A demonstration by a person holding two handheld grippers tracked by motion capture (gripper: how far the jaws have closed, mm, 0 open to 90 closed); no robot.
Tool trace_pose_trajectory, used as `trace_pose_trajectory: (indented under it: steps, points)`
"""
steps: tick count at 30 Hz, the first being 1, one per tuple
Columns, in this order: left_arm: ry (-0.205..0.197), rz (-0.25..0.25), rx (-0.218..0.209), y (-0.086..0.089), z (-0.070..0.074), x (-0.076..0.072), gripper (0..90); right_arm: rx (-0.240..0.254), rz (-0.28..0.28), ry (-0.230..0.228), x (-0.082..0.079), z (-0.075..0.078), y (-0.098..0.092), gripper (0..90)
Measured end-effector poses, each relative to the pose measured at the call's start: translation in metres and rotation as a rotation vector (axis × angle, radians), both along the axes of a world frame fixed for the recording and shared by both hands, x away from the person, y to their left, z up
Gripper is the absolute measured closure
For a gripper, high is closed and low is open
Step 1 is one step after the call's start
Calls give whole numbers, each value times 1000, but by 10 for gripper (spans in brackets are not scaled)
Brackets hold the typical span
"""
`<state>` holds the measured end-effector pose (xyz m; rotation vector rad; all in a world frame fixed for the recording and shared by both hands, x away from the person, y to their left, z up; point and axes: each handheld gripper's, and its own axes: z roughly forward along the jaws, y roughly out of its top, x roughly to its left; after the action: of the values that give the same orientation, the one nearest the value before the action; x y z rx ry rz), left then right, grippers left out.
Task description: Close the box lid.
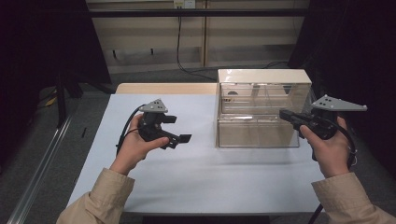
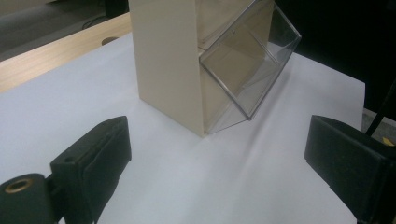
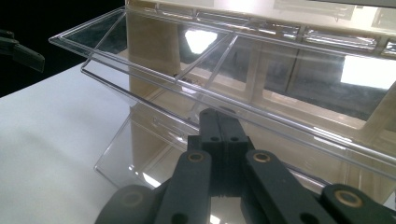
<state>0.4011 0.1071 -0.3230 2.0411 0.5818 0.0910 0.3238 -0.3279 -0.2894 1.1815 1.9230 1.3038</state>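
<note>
The right gripper (image 3: 219, 135), jaws pressed together, meets the tilted clear bin (image 3: 196, 93); the left gripper (image 1: 173, 129) gapes wide at nine o'clock.

Lab, dark curtains (image 1: 42, 42), rigged white table (image 1: 205, 182), wall socket (image 1: 183, 4)

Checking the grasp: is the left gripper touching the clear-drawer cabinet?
Apart. The left gripper view shows the left gripper open, white table between it and the cabinet.

Overhead view faces forward; both gripper views share, probably, the clear bin (image 1: 258, 132).
</note>
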Motion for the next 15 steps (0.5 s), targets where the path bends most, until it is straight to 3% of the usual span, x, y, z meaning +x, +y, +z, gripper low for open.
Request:
trace_pose_trajectory:
  steps: [15]
  points:
    - [-11, 28, 9, 17, -13, -5, 71, -19, -1, -8, -3, -8, 2, 900]
